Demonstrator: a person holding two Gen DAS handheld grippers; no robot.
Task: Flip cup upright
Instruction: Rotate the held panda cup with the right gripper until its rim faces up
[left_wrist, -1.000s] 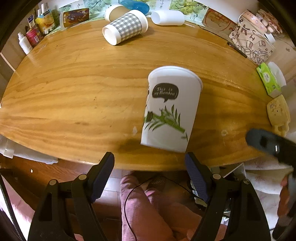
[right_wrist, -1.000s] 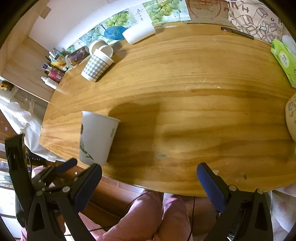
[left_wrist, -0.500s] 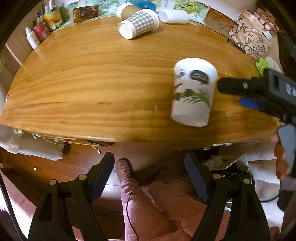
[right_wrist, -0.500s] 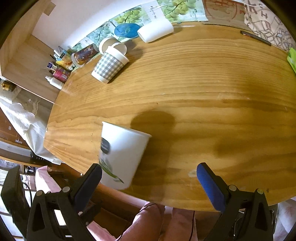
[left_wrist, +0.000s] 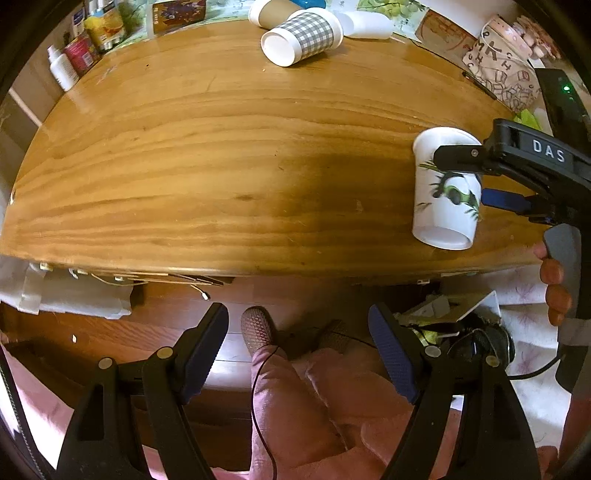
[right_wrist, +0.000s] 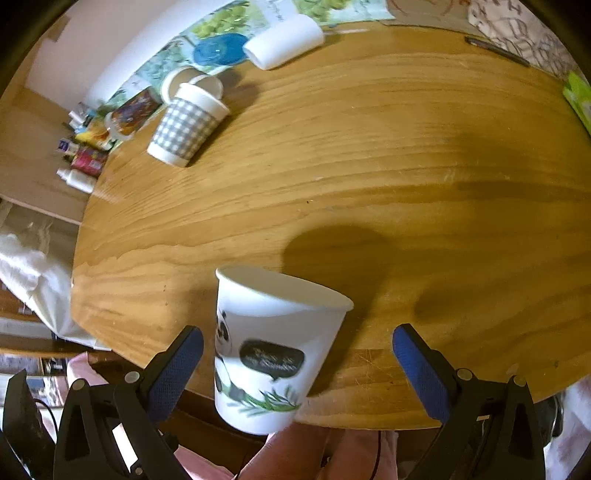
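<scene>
A white paper cup with a panda and bamboo print (right_wrist: 269, 350) stands near the front edge of the wooden table (right_wrist: 406, 166); which end is up I cannot tell. My right gripper (right_wrist: 297, 365) is open, its fingers on either side of the cup and apart from it. In the left wrist view the cup (left_wrist: 445, 192) is at the right, with the right gripper (left_wrist: 476, 177) around it. My left gripper (left_wrist: 299, 350) is open and empty, off the table's front edge above my lap.
A grey checked cup (left_wrist: 301, 37) lies on its side at the table's back, beside a brown cup (left_wrist: 271, 13) and a white cup (right_wrist: 282, 42). Bottles (left_wrist: 81, 48) stand at the back left. A patterned bag (left_wrist: 502, 66) is at the back right.
My right gripper has closed in on the cup, which now sits between its open fingers. My left gripper has drawn back and leftward, away from the cup.
</scene>
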